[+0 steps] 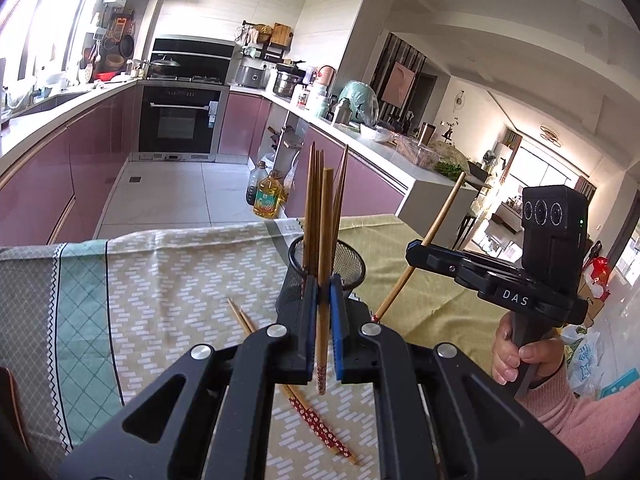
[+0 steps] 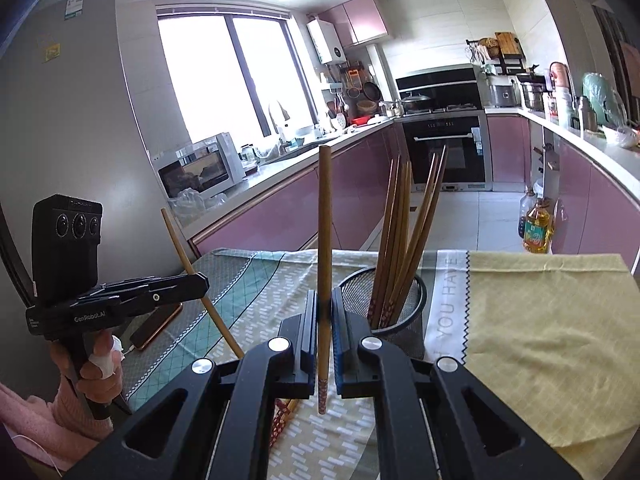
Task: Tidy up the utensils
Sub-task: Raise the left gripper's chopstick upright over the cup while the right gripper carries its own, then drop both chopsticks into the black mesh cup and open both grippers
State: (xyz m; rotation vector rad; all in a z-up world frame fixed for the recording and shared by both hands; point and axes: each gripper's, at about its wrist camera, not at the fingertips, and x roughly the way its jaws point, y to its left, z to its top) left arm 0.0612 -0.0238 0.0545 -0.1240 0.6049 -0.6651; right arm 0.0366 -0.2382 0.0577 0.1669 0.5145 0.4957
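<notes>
Now each tongs is clamped on one upright chopstick: left tongs (image 1: pixel 323 292) on its chopstick (image 1: pixel 325 240), right tongs (image 2: pixel 324 312) on another (image 2: pixel 325 240). Next, seemingly, lower both into the mesh holder (image 2: pixel 400 304) (others lie on the surface (image 1: pixel 160 280)).

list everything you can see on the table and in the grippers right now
mesh holder: one, black, on the tablecloth past the gripper tips
chopsticks in holder: several, brown, standing upright and leaning
loose chopsticks: two, brown with red patterned ends, lying on the cloth
patterned tablecloth: one, green and beige, over the table
yellow cloth: one, on the table's right side
phone: one, dark, at the table's left edge
left hand-held gripper: shut on one chopstick
right hand-held gripper: shut on one chopstick
</notes>
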